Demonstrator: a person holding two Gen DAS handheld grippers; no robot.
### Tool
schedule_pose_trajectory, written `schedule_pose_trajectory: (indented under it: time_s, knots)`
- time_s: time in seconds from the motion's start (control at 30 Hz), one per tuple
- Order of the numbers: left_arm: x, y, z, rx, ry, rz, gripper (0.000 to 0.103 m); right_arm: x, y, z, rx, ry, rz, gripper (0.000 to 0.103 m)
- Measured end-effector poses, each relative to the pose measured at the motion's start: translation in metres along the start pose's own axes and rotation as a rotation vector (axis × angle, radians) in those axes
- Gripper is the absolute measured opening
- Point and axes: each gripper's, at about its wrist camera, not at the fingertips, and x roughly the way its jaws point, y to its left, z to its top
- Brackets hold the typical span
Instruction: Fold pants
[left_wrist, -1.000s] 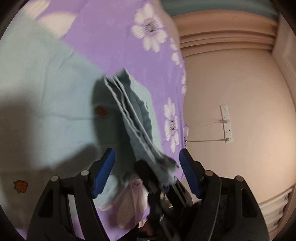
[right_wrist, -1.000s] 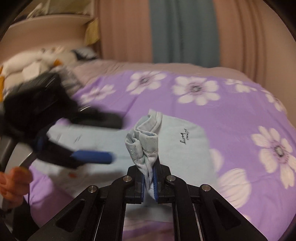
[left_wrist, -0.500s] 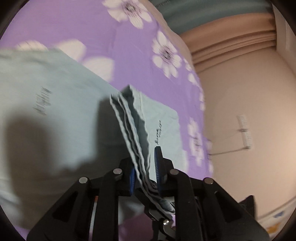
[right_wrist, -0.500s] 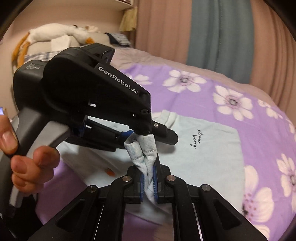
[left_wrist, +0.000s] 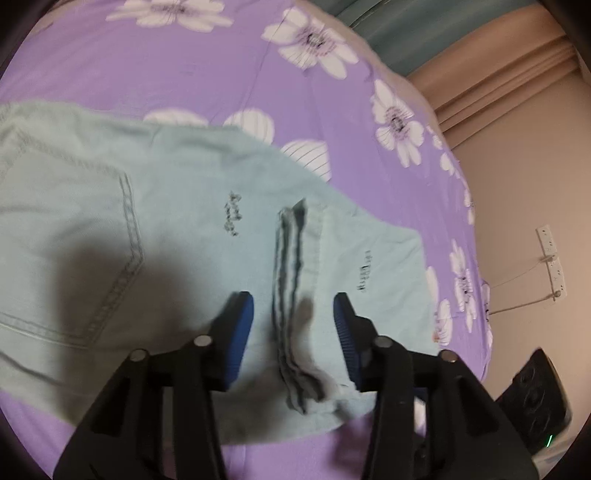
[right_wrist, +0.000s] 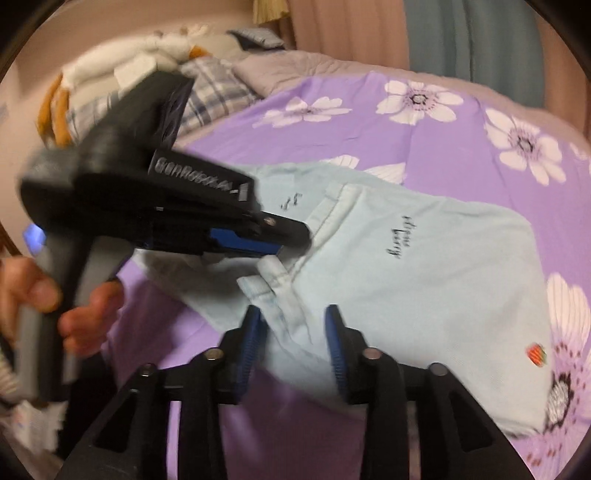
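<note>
Both grippers were pinching the bunched edge of the pants a moment ago, and now both have let go. The left gripper has its fingers opening, with the ridge of cloth between them but not squeezed. The right gripper is opening too, with a bunched corner of cloth loose between its fingers.

The pants lie folded on the bed, which has a purple flower cover. They are pale blue and mostly flat, with 1 thick ridge of folded edges near the bed's close side.

That ridge runs straight away from the left gripper, in line with its fingers. The 2 grippers sit close together at this same near edge, so either could grab it again. I think the next job is to smooth or fold once more from this edge.
</note>
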Motion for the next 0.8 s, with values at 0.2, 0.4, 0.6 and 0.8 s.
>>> schedule_pose_trajectory:
  time_s: [0.2,0.4,0.6,0.8]
  knots:
    - [0.011,-0.045,-0.011,0.087,0.024,-0.092,0.043,-0.031,-0.044,-0.002,0.159,-0.066,-0.117,0.041]
    - [0.041,-0.04,-0.029,0.099,0.082,0.05,0.021,-0.014,-0.058,-0.023,0.193,0.039,-0.193,0.03]
    - [0.027,-0.02,-0.042,0.08,0.076,0.023,0.009,0.002,-0.035,0.009,0.082,0.039,-0.118,0.02]
    - [0.028,-0.024,-0.042,0.109,0.076,0.036,0.01,0.068,-0.009,0.043,-0.029,0.153,-0.058,0.017]
